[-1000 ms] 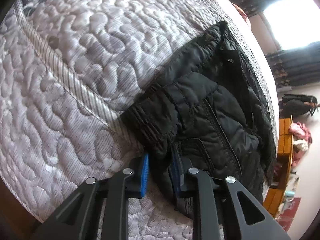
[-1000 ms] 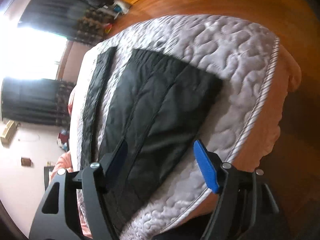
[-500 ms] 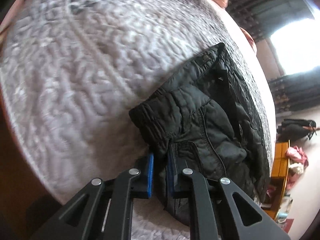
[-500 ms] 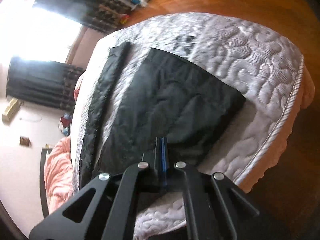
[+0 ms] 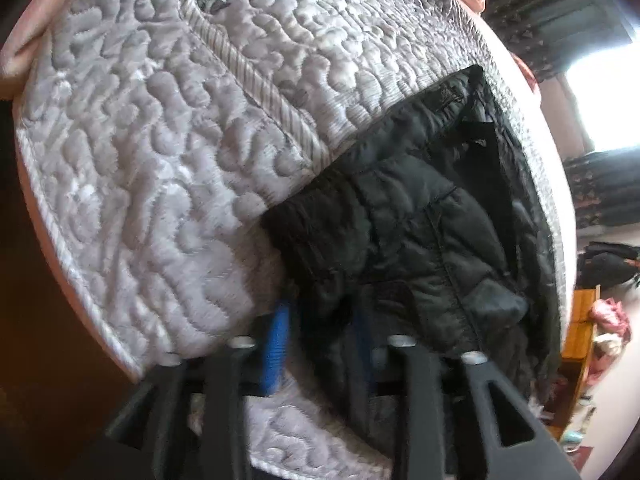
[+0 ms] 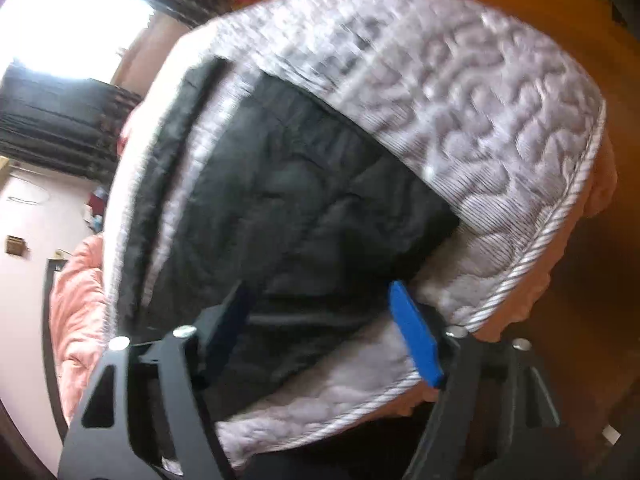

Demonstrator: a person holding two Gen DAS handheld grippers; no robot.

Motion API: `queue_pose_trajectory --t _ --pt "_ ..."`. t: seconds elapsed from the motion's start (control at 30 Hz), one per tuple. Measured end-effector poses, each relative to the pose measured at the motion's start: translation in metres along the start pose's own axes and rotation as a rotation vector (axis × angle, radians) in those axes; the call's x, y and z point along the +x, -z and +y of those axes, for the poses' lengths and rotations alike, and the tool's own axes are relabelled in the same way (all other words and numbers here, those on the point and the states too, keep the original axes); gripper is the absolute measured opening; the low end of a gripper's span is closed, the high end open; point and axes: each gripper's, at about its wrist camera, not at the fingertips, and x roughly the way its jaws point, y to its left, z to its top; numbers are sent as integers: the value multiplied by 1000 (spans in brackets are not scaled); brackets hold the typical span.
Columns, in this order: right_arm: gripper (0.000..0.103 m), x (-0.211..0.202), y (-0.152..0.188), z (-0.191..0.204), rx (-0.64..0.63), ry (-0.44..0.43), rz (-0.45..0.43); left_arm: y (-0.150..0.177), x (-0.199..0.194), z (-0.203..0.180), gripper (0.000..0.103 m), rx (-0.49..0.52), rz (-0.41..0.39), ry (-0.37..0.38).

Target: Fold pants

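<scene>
Black quilted pants (image 5: 420,232) lie on a grey quilted mattress (image 5: 160,160). In the left wrist view the elastic waistband end bunches toward me. My left gripper (image 5: 320,332) has its blue pads spread a little, with the waistband cloth between them. In the right wrist view the pants (image 6: 288,208) lie flat with a leg end near the mattress corner. My right gripper (image 6: 320,320) is open wide, its pads on either side of the near edge of the cloth.
The mattress (image 6: 500,120) has a corded edge and a pink sheet (image 6: 76,300) beneath. A wooden floor (image 6: 600,320) lies beyond the corner. Dark curtains (image 5: 560,12), a bright window and orange furniture (image 5: 580,332) stand far off.
My right gripper, shut half a second ago, has opened wide. My left gripper's pads have spread apart from their closer pinch on the waistband. Both views have shifted slightly.
</scene>
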Motion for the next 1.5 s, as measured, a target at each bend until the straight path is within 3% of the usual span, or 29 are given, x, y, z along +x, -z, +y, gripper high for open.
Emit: queue_pose_trajectory --t 0.03,0.17,0.23,0.33,0.43,0.5,0.63,0.73,0.87,0.97,1.03,1.1,1.2,1.33,1.5 --pt "62 2 -2 -3 9 4 11 -1 -4 0 58 13 -7 -3" --pt "63 -21 -6 16 -35 -11 -9 -17 -29 -12 75 91 -59 -52" --pt "75 -36 -13 39 -94 -10 -41 -34 -42 -32 90 169 -106 -72" --pt "90 -43 -30 81 -168 -31 -57 -70 -46 -75 95 292 -147 -58" --pt "92 -24 -52 125 -215 -53 -9 -114 -37 -128 99 432 -165 -24" --pt "92 -2 -66 151 -258 -15 33 -148 -22 -163 99 517 -169 -5" --pt "92 42 -103 199 -345 36 85 -203 18 -202 99 582 -111 30" --pt "92 69 -133 221 -344 22 119 -230 56 -210 99 573 -11 57" --pt "92 101 -163 259 -407 4 153 -240 92 -218 99 613 46 69" --pt "92 129 -189 285 -430 -19 171 -242 111 -217 93 642 106 57" --pt "92 149 -210 299 -452 -5 175 -242 113 -217 78 657 103 42" --pt "92 161 -224 306 -460 9 171 -245 113 -215 69 651 103 34" --pt "92 183 -251 313 -463 24 165 -247 115 -217 65 673 120 6" --pt "92 207 -282 317 -476 56 160 -246 116 -229 34 685 124 -29" --pt "92 228 -310 324 -519 67 145 -242 116 -232 30 676 124 -40"
